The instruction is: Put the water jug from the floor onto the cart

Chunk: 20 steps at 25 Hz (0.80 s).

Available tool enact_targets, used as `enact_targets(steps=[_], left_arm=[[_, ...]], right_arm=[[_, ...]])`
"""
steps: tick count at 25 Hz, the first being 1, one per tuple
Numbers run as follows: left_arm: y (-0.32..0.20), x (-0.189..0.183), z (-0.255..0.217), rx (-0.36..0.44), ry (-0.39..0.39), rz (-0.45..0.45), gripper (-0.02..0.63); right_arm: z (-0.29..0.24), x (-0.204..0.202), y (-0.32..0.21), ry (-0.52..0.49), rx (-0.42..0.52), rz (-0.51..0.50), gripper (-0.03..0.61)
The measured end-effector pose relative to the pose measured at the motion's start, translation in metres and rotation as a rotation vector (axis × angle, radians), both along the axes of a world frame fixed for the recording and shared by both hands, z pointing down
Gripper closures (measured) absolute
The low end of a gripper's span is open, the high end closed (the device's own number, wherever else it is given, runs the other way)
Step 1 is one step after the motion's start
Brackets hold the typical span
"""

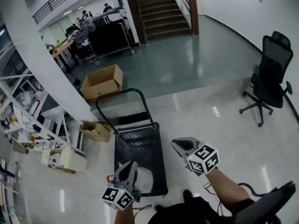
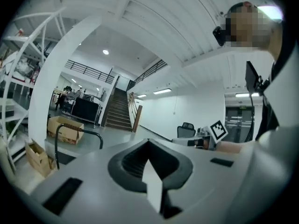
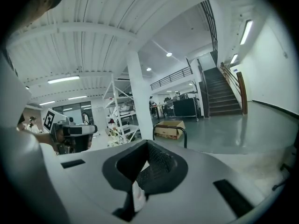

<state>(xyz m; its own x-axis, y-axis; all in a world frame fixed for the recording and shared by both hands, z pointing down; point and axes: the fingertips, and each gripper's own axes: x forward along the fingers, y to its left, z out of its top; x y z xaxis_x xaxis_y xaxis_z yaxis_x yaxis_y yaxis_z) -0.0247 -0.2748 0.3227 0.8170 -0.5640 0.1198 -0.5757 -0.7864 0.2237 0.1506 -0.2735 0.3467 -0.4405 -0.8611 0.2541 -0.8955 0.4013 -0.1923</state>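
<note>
A black platform cart with a looped black handle stands on the pale floor in the head view. At its near end rests a whitish rounded thing, probably the water jug, half hidden under my left gripper. The left gripper hangs just above it, jaws together, nothing in them. My right gripper is at the cart's right edge, shut and empty. In the left gripper view the gripper faces the cart handle. The right gripper also looks level across the room.
A black office chair stands at the right. An open cardboard box lies beyond the cart and a smaller one to its left. A white pillar and shelving fill the left. Stairs rise at the back.
</note>
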Motion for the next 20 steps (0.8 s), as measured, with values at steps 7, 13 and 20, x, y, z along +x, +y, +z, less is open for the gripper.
enact_targets(steps=[7, 13, 20], left_arm=[[0.024, 0.045, -0.006, 0.047, -0.012, 0.053, 0.612], [0.066, 0.043, -0.023, 0.061, 0.003, 0.139, 0.612], [0.124, -0.026, -0.013, 0.091, 0.029, 0.219, 0.612]], right_arm=[[-0.005, 0.047, 0.044, -0.003, 0.048, 0.068, 0.577], [-0.022, 0.038, 0.086, 0.023, 0.062, 0.146, 0.577], [-0.019, -0.022, 0.168, 0.042, 0.102, 0.277, 0.577]])
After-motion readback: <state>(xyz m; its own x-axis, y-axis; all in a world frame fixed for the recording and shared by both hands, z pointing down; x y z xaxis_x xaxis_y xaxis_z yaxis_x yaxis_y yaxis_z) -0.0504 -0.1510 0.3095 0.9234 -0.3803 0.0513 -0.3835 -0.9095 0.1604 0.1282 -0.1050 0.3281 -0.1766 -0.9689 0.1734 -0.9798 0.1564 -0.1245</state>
